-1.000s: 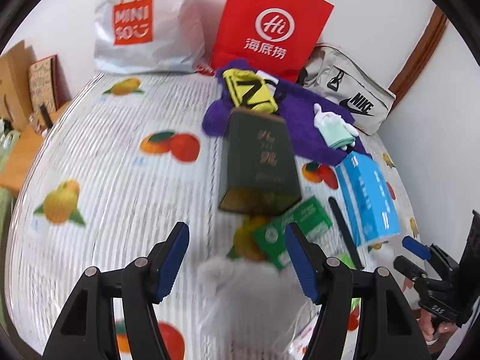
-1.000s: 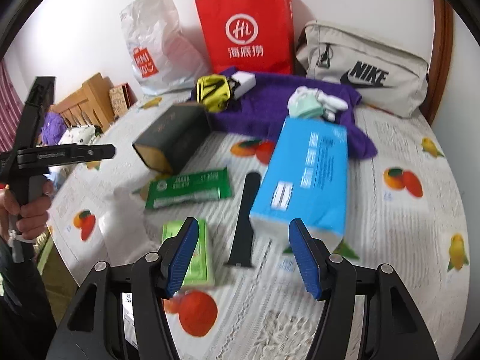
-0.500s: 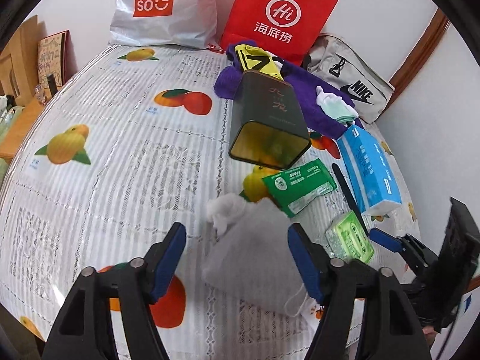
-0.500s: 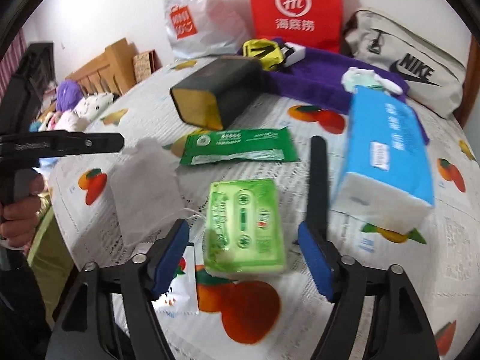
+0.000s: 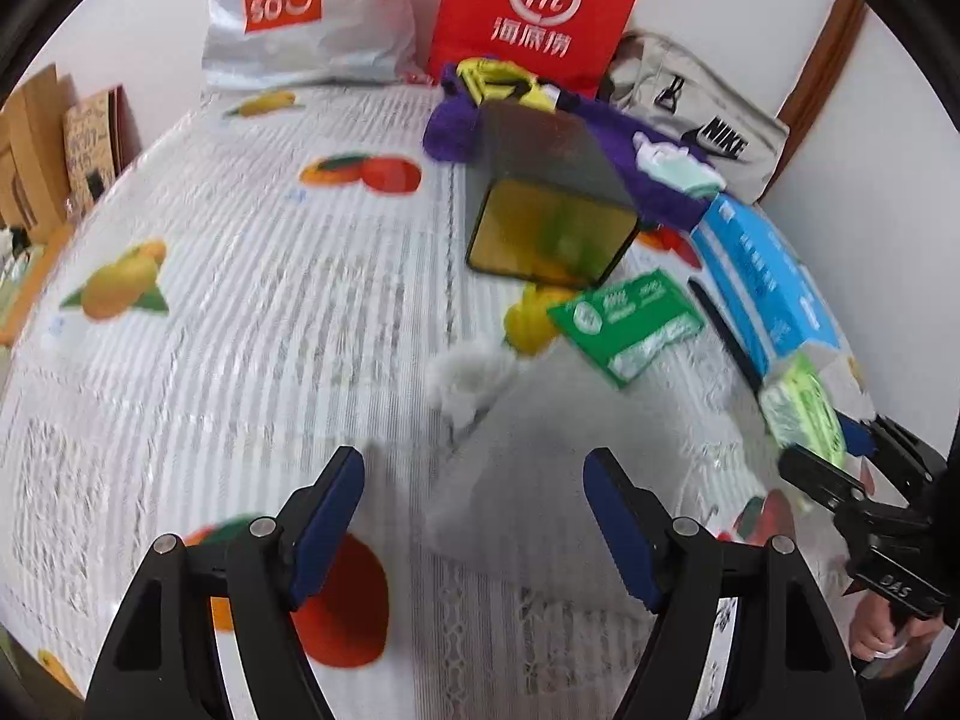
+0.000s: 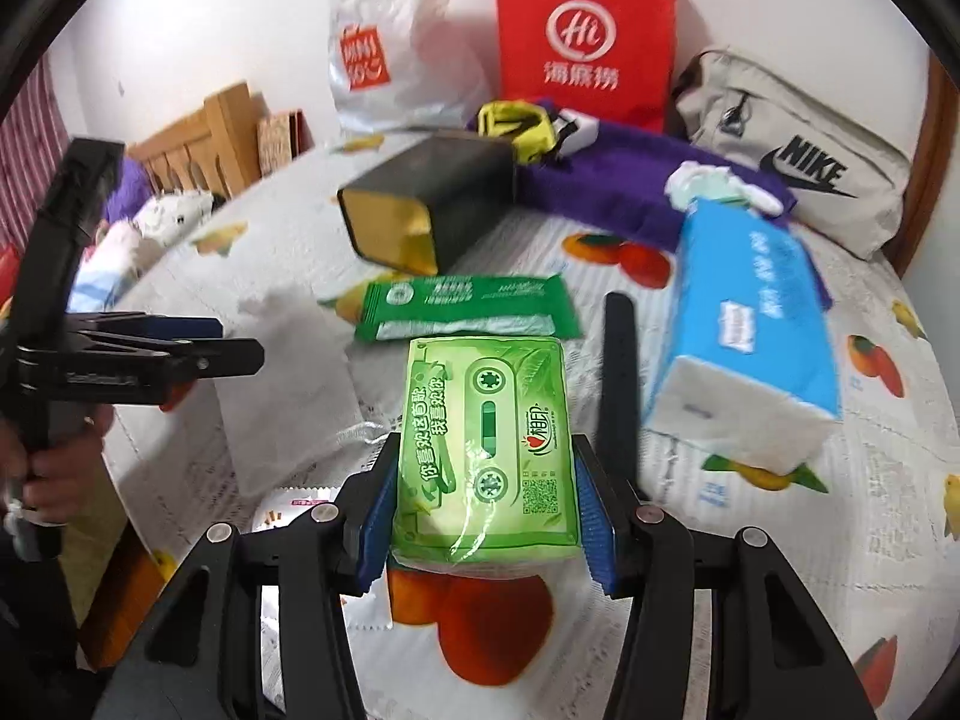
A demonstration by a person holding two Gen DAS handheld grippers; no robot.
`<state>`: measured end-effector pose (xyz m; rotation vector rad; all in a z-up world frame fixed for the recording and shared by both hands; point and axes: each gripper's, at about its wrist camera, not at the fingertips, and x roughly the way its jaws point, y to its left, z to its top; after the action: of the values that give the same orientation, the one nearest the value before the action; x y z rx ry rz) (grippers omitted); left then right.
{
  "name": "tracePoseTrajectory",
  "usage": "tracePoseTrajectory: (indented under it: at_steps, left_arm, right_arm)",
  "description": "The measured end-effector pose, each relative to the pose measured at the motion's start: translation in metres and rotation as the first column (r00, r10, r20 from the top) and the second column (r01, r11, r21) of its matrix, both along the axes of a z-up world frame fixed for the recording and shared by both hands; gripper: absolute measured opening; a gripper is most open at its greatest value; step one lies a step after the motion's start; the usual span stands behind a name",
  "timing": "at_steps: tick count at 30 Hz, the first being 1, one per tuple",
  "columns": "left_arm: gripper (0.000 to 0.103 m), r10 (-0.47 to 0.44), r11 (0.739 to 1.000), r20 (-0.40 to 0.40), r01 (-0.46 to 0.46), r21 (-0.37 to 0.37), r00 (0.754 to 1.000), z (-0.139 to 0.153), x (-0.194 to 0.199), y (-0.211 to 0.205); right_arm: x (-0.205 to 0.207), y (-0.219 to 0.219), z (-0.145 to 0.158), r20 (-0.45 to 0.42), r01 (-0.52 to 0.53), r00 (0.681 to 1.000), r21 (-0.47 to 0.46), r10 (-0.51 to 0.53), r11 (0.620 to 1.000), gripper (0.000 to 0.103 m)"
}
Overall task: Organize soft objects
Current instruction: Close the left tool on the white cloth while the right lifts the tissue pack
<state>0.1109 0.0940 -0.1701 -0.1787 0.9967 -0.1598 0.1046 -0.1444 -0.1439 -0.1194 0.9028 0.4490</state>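
Right claw: our right gripper (image 6: 486,516) had just been closing, and we saw its blue pads (image 6: 378,516) against both long sides of the light green tissue pack (image 6: 486,444), so we judged it held.
Pack axis: the long side of the pack ran straight ahead between the fingers, away from the claw, over the fruit-print bedspread (image 6: 780,570).
Left claw: our left gripper (image 5: 474,522) had just been opening and stood wide, with nothing pressed.
Grey pouch: the soft grey pouch (image 5: 540,456) lay directly in front of this claw, a little toward its right finger, with its white bunched end (image 5: 468,375) pointing away; the near edge reached between the fingertips but touched neither pad.
Nearer hand: we judged the left hand nearer to the pouch.
Middle: the dark green wipes packet (image 6: 468,309), the black strip (image 6: 618,372) and the blue tissue box (image 6: 750,336) lay beyond.
Far: the dark open box (image 5: 546,204) lay on its side, then the purple cloth (image 6: 630,186).
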Motion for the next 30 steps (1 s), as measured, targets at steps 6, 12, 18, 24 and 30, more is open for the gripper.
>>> tracePoseTrajectory:
  at_steps: [6, 12, 18, 24, 30]
  left_arm:
    - [0.072, 0.056, 0.998, 0.040, -0.055, -0.008, 0.998, 0.009, 0.023, 0.013]
    - [0.044, 0.029, 0.999, 0.005, -0.029, -0.030, 1.000, -0.004, 0.039, 0.010]
    - [0.026, -0.029, 1.000, 0.019, 0.029, -0.008, 0.999, -0.007, 0.039, -0.005]
    - [0.024, 0.030, 0.999, 0.045, -0.029, -0.020, 0.999, 0.000, 0.037, 0.009]
    - [0.045, -0.007, 1.000, 0.031, 0.006, 0.020, 0.999, -0.008, 0.038, 0.004]
  right_arm:
    - [-0.004, -0.028, 0.007, 0.003, 0.062, 0.998, 0.029, -0.062, 0.998, 0.052]
    - [-0.003, -0.048, -0.002, -0.030, 0.109, 0.994, 0.033, -0.108, 0.994, 0.052]
    - [-0.003, -0.059, -0.012, -0.057, 0.130, 0.990, 0.024, -0.128, 0.991, 0.052]
    - [-0.004, -0.078, -0.021, -0.070, 0.188, 0.980, 0.002, -0.187, 0.982, 0.052]
    - [0.000, -0.091, -0.030, -0.098, 0.231, 0.968, -0.002, -0.231, 0.973, 0.052]
